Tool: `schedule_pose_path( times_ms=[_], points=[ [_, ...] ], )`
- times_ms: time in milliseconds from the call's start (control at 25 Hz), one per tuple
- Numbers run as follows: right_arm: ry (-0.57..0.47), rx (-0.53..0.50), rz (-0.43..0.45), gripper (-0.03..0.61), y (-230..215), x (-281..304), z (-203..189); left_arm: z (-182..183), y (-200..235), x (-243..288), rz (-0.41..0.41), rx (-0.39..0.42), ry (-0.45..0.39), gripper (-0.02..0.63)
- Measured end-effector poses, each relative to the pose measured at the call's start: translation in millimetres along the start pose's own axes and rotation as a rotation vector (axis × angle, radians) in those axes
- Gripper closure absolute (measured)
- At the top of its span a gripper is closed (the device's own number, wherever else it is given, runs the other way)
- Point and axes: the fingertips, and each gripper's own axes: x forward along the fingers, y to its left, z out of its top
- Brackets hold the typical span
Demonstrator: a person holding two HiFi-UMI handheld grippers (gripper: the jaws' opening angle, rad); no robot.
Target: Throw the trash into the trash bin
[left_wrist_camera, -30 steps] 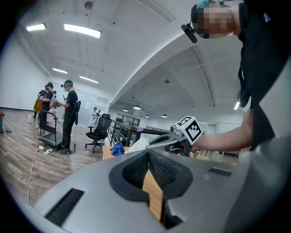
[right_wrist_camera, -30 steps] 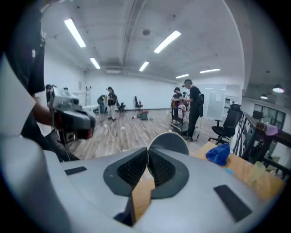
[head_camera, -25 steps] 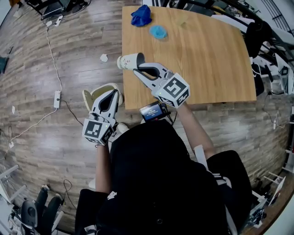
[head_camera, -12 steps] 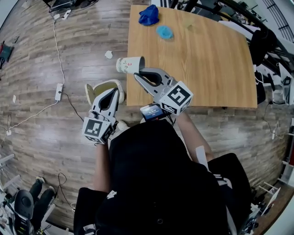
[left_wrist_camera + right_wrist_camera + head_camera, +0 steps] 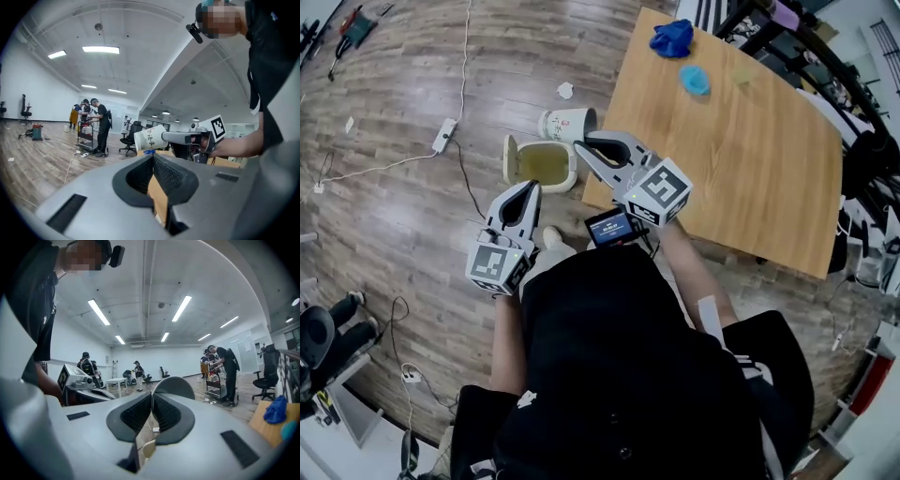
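the right claw is closed on the rim of a paper cup. it pinches the thin wall, so the cup juts out sideways past its tips, base leading. that looks like a carry grip, which would let the cup drop clear once the jaws part. the trash bin stands on the floor with its lid up, just under and beside the right claw's tips and directly ahead of the left claw. so the cup hangs near the bin's mouth, though not squarely over it as far as i can judge.

the left claw has its jaws together on nothing and is held low, out of the way. the table lies behind and to the right of the right claw.

dark print and a small green mark run down the cup's side, probably characters, too blurred to read. each claw's cube carries black square markers.
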Motion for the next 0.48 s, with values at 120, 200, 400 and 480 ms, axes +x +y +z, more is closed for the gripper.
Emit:
schedule_pose_path(
  times_ms=[120,200,400,480],
  points=[
    [0.029,-0.001,0.069,0.566,14,31,-10,-7,20,-28,0.094,-0.023,-0.004,0.606],
    [0.057,-0.003,0.096,0.566,20,49,-19,-12,33,-44,0.139,-0.04,-0.004,0.607],
    [0.206,-0.022,0.096,0.566,10,94,-66,-22,65,-71,0.215,-0.073,-0.001,0.606],
    [0.341,-0.021,0.086,0.566,1,110,-110,-26,75,-82,0.24,-0.089,0.002,0.607]
  ],
)
